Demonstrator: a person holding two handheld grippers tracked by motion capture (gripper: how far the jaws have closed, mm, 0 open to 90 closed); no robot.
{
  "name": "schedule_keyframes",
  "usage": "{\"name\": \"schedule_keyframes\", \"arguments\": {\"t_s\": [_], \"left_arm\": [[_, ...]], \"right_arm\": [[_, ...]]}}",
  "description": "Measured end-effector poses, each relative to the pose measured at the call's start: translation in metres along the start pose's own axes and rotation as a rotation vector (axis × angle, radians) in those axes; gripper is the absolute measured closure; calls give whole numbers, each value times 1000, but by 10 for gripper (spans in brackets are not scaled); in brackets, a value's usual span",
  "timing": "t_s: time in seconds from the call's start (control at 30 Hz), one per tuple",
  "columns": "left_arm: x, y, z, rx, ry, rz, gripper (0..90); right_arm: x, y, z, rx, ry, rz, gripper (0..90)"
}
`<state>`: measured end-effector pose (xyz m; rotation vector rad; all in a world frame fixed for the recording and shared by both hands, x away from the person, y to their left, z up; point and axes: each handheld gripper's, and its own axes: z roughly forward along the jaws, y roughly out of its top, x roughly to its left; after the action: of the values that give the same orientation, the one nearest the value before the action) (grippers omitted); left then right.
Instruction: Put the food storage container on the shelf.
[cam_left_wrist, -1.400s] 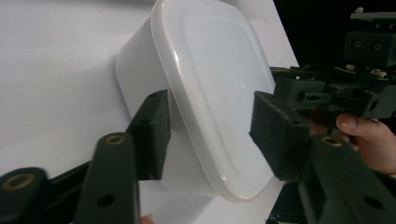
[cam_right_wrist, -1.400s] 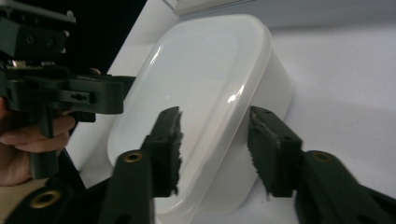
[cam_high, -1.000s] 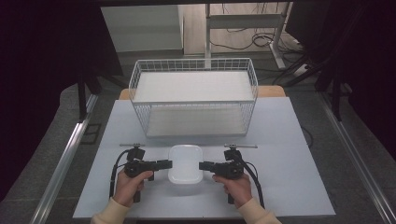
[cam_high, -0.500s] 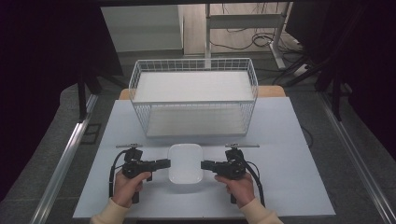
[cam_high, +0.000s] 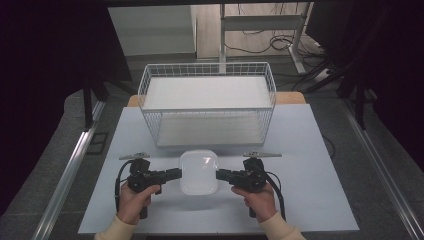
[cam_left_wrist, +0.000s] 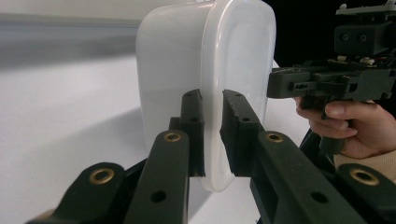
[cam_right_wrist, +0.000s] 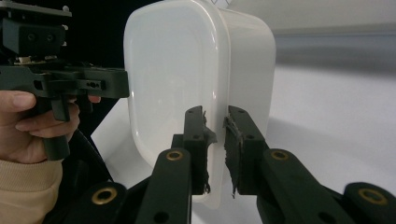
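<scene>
Tongs on both sides pinch the rim of a white plastic container (cam_high: 199, 172), the left tongs (cam_high: 175, 174) clamped on its left edge and the right tongs (cam_high: 221, 175) on its right edge, each with one jaw on either side of the rim. It sits toward the near edge of the pale surface (cam_high: 310, 150), midway between the side edges, just in front of the white wire basket (cam_high: 207, 102) at the far edge. Bare surface lies open to the left and right of the hands
</scene>
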<state>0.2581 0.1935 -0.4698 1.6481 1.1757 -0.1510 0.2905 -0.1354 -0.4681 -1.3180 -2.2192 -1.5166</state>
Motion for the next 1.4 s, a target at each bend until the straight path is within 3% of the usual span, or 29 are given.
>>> {"name": "schedule_keyframes", "arguments": {"t_s": [0.47, 0.7, 1.07, 1.4], "left_arm": [[-22, 6, -14, -49, -8, 70, 794], [-26, 9, -17, -64, -16, 78, 792], [-34, 25, -13, -81, -4, 108, 797], [-36, 38, -11, -93, -10, 117, 796]], "right_arm": [[19, 9, -18, -48, -6, -105, 788], [26, 13, -23, -60, -16, -143, 788], [20, 24, -27, -50, -25, -161, 783], [18, 36, -32, -73, -24, -173, 784]]}}
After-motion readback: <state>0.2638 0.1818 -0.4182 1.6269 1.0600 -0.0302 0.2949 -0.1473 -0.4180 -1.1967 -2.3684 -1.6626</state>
